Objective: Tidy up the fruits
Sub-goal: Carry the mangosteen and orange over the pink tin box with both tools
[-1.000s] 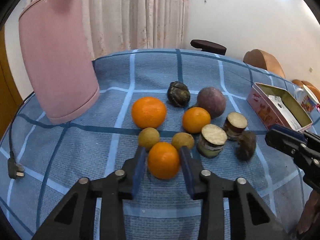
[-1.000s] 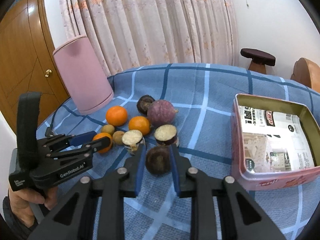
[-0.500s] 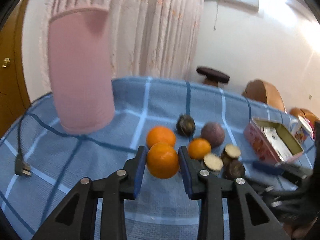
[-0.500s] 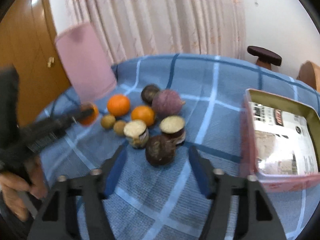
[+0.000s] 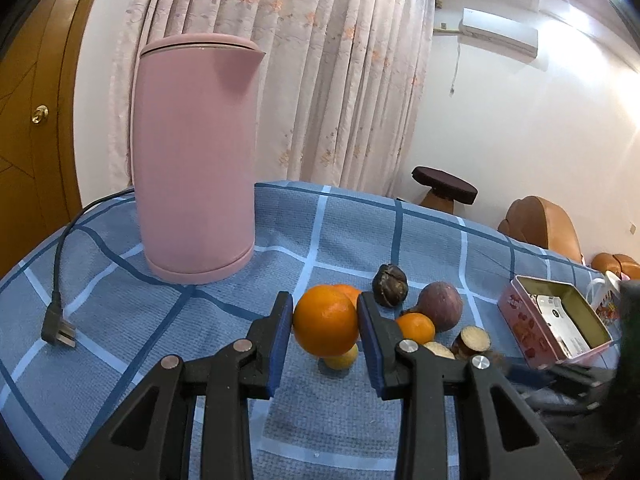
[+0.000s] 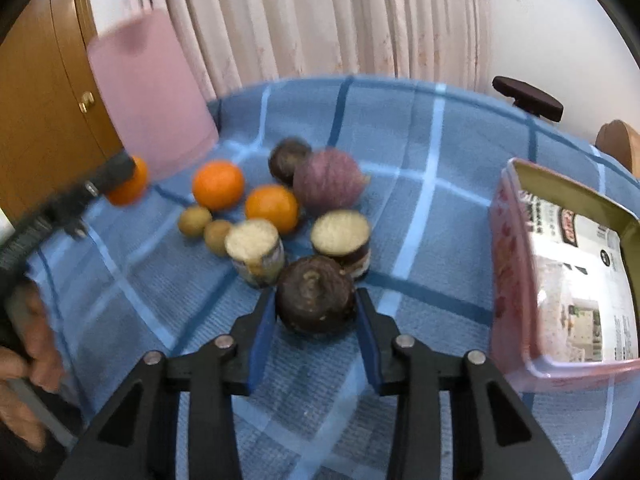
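Orange (image 5: 326, 326) now lifted off cloth (image 5: 120, 320), left gripper (image 5: 325, 322) clamped.

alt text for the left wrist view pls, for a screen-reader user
The left gripper clamps an orange above a blue checked tablecloth. Behind stands a pink kettle; to the right lie more fruit and an open pink tin.

Tablecloth (image 5: 344, 236): woven cloth, matt, ribbed weave under your grippers.
Kettle (image 5: 196, 160): smooth matt plastic by the look.
Orange (image 5: 326, 326): glossy, finely pitted peel.
Dark fruit (image 6: 316, 294): rough, dull skin.
Tin (image 6: 568, 264): metal, brushed gold inside.
Door (image 5: 40, 128): varnished wood, glossy.
Your finger pads (image 5: 280, 344): matt blue, rubbery.
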The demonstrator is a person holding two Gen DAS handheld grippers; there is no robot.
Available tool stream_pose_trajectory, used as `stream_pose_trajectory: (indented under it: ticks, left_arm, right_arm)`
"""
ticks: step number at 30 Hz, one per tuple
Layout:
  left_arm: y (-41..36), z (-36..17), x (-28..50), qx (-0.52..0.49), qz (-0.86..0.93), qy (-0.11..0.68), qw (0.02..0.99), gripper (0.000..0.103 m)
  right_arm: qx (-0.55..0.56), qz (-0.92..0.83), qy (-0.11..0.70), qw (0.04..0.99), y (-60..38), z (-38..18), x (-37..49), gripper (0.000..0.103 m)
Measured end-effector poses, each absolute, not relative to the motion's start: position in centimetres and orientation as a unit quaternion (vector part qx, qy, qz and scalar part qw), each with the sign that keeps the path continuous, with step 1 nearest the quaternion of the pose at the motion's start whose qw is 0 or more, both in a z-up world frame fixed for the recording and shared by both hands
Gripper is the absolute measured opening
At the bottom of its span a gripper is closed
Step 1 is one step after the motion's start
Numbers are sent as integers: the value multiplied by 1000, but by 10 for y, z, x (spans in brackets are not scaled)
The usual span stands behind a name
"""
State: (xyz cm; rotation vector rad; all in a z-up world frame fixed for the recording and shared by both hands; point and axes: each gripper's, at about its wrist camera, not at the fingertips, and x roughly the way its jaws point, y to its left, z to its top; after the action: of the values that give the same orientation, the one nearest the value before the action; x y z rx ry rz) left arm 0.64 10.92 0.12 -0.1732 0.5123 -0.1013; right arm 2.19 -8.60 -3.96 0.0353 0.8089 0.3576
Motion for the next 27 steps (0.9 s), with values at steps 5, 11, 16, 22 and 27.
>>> stream_pose_trajectory:
  ticks: [5,11,16,22,27]
  left_arm:
    - [96,6,2,-104,-55,235,965,35]
    - [50,14,-3,-75,-85,222,969,35]
    - [-4,20,-6,-36,-141,213,966,35]
    - [-59,22,-5,-28,-203,221,954,35]
    - [-101,19,1,-7,-225,231,947,35]
  right_arm:
    - [52,160,306,937,-118,2,4,42]
    - [35,93,274,957,-162,14,-1,42]
    - [38,40,282,958,-215,6,-1,42]
    - [59,4,300,952,-267,-3,-1,42]
    - [54,-6,308,950,-288,-7,-6,42]
